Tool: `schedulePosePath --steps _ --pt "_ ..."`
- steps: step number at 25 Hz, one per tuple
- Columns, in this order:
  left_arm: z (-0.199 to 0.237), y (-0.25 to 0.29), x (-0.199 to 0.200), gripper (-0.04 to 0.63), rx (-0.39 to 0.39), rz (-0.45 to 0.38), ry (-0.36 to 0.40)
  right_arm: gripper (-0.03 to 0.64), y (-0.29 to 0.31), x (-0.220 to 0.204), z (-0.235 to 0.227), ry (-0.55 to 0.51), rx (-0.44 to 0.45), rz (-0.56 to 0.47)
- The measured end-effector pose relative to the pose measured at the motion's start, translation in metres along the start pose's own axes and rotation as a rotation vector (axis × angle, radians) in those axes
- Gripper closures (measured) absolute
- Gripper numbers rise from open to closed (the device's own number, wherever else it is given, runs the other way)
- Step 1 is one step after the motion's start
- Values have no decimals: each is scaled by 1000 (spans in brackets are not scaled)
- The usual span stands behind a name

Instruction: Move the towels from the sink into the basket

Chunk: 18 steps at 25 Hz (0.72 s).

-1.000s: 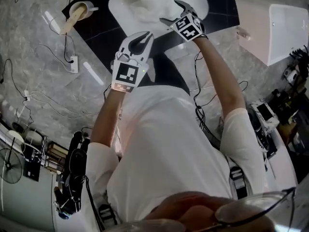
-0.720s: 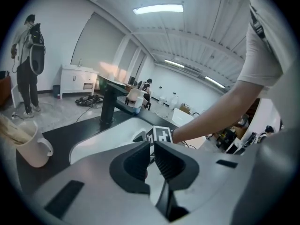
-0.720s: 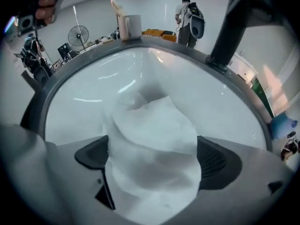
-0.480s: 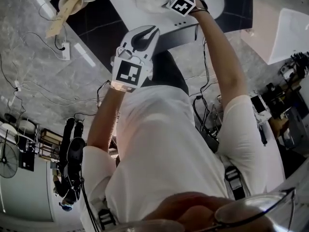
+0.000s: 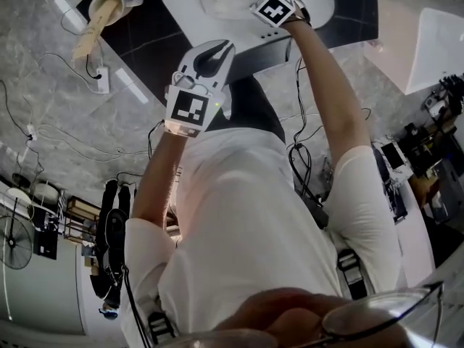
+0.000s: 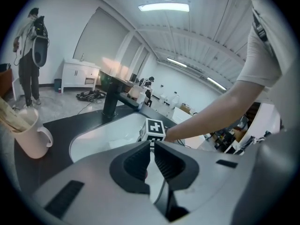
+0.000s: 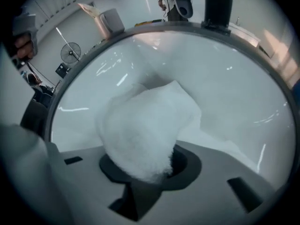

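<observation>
Black surface (image 5: 152, 46), white sink (image 5: 180, 13) set into it, black faucet (image 6: 110, 100) at the sink's rim, cream mug (image 5: 118, 4) holding a wooden piece (image 5: 93, 31), apart from sink.

A white, fluffy towel (image 7: 145, 125) lay bunched in a soft mound in the bowl of the glossy white sink (image 7: 225, 78), its near end gathered upward. A flatter white fold (image 7: 225, 146) spread beside it at right, possibly a second towel.
</observation>
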State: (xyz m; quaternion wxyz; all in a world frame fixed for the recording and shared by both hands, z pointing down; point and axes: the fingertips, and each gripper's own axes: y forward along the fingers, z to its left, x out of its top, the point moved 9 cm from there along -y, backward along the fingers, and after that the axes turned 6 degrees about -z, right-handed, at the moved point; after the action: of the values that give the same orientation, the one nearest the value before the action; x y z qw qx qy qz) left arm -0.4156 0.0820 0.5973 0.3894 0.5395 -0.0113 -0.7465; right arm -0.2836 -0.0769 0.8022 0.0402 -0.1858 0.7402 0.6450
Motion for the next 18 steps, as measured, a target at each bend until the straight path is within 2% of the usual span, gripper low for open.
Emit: schedulePosePath --steps 10,15,18 --pt "-29 -33 34 565 23 -33 35 505 -140 -4 46 -13 -216 -262" --pt "-51 -42 48 565 33 -66 60 505 -209 -8 65 20 -286 -354" --pt "-71 -50 57 565 11 -69 71 505 -255 -16 77 58 -332 -434"
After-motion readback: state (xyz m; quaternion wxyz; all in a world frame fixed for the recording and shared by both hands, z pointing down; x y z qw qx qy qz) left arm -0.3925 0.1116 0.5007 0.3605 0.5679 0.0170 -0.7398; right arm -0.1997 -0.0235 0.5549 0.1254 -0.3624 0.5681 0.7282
